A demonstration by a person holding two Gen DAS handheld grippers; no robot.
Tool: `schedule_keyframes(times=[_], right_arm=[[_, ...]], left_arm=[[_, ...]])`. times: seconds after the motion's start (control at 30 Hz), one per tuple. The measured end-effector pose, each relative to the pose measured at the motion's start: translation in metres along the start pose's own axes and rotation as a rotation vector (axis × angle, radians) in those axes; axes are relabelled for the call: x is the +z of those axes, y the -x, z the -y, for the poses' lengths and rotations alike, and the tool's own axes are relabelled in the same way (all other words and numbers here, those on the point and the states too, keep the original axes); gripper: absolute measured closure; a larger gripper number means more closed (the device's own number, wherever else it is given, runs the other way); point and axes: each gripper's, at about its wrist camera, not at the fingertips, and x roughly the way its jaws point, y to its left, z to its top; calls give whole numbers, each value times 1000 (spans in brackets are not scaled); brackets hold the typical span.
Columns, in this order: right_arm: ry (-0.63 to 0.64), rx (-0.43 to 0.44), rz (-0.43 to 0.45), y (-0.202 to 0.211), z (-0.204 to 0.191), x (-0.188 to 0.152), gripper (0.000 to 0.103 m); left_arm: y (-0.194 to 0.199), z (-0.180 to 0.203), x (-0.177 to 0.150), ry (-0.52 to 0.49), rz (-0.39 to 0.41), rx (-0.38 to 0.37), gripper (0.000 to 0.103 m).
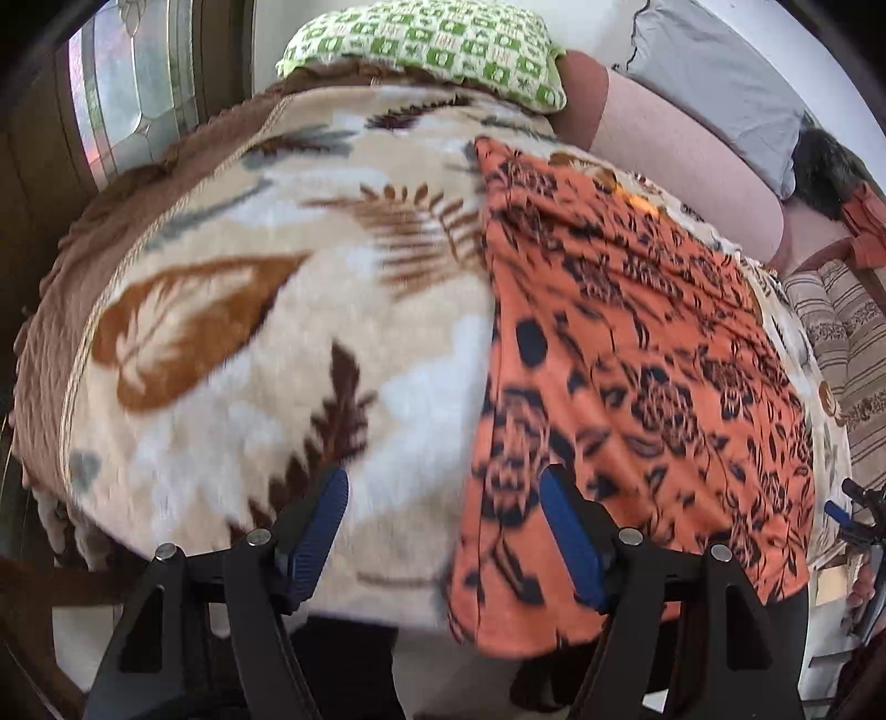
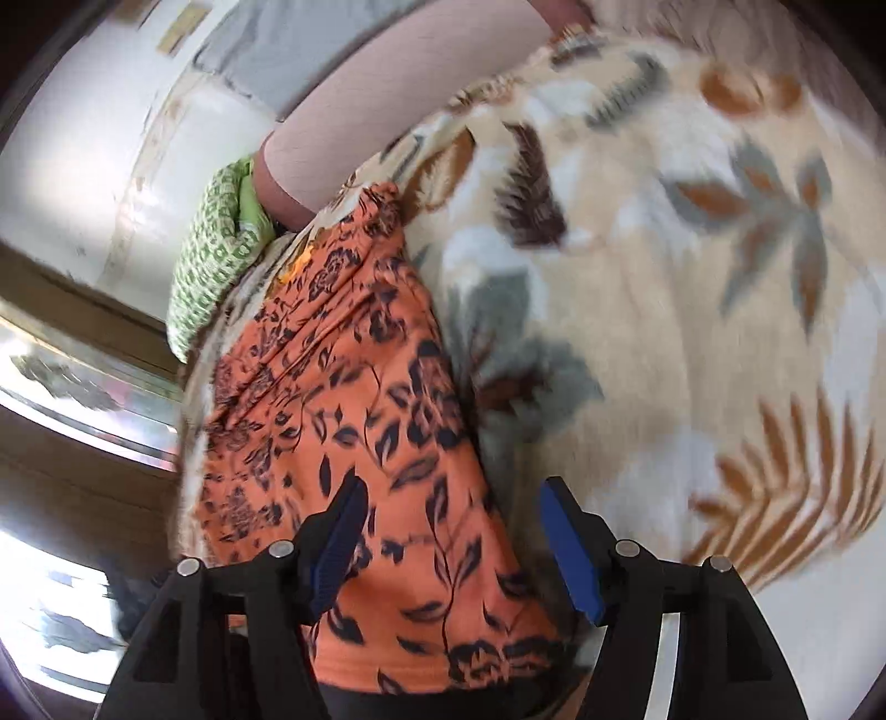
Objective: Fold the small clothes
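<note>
An orange garment with a dark floral print lies stretched out lengthwise on a cream leaf-patterned blanket on a bed. My left gripper hovers open over the garment's near left edge, with nothing pinched between its blue pads. In the right wrist view the same garment runs away from me. My right gripper is open above its near right edge, the pads not pressing on the cloth. At the far right of the left wrist view the right gripper shows in part.
A green patterned pillow and a pink bolster lie at the head of the bed, with a grey pillow behind. A window is at the left. Striped fabric lies at the right.
</note>
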Motion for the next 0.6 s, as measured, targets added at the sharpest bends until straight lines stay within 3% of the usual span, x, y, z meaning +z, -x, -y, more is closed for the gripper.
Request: schedule_keyframes(times=[0.13,0.2,0.27,0.3,0.37,0.43,0.5,0.57,0.6], right_arm=[[-7,8,-25,-11,12,-20,35],[4,16,-32,-20,16,-25,36],[5,10,-42,-30,20,-32,37],[20,8,-27,-31,19,-35,37],[64,-5,-43,-33,12,-40,43],[98,-5,-97,-37,8,-45,70],[150,-38,-121,-40,2,-52,75],[166,-47,-124,-41,1,-54,75],[146,-40,-127,-42,3,-54,75]], left_arm=[[3,5,-10,4,-14,-29,31],[2,4,-11,15,-17,-39,39],[-2,1,-12,28,-43,-47,60],[-5,1,-12,35,-55,-46,61],[-9,0,-13,36,-60,-41,61],[-13,0,-15,32,-70,-37,61],[-18,2,-15,28,-77,-48,59],[-21,5,-15,16,-81,-55,42],[-22,7,-16,6,-78,-53,39]])
